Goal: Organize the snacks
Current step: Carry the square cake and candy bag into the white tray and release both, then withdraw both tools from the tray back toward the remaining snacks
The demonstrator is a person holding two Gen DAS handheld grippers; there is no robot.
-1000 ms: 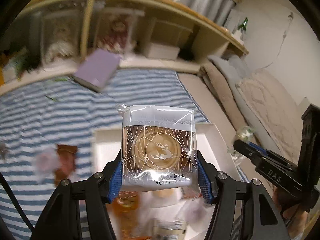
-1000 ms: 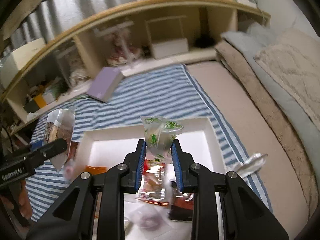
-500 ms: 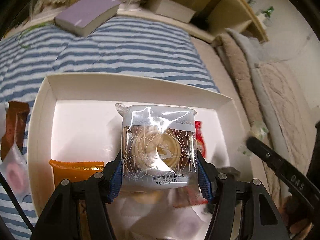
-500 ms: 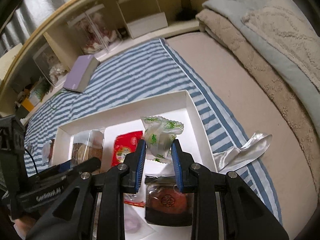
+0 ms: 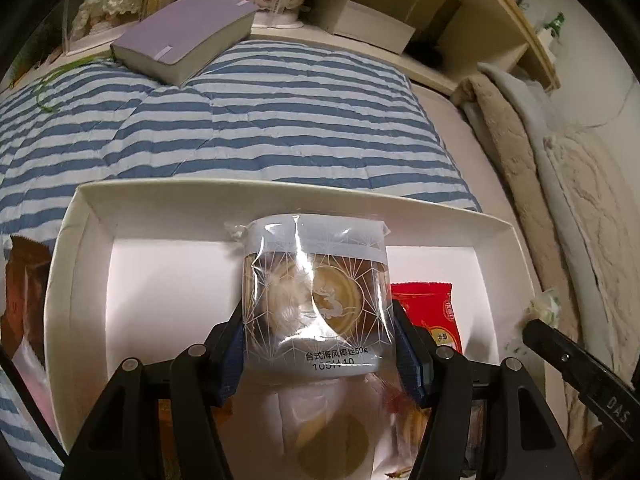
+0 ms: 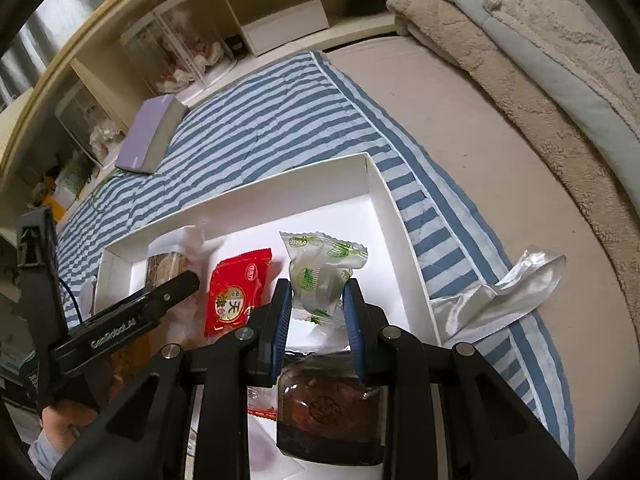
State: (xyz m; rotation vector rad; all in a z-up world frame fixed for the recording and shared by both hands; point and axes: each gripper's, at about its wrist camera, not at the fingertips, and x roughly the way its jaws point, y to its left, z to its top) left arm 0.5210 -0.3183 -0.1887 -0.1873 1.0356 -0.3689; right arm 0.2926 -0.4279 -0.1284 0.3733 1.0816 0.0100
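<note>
- Filling the white box (image 6: 404, 232) looks well under way: a red packet (image 6: 236, 292) lies flat on its floor, a dark cake in clear wrap (image 6: 328, 412) sits at the near edge, and more wrapped snacks crowd the near end, too blurred under the tools to name.
- Left gripper (image 5: 320, 344) is clamped on a clear pastry pack (image 5: 316, 300), held over the box's middle with the red packet (image 5: 432, 316) just beside it on the right; whether the pack touches the floor I cannot tell.
- Right gripper (image 6: 316, 312) is closed on a green-and-white candy (image 6: 320, 272), held upright above the box's right part, beside the red packet.
- Far end of the box is bare, so there is room for both.
- Left to do, by my reading: set down these two, then fetch what lies outside — a brown packet (image 5: 24, 280) on the striped quilt (image 5: 248, 120) by the box's left wall.
- A silver wrapper (image 6: 504, 296) lies on the quilt's right edge; it looks empty, though I cannot be sure.
</note>
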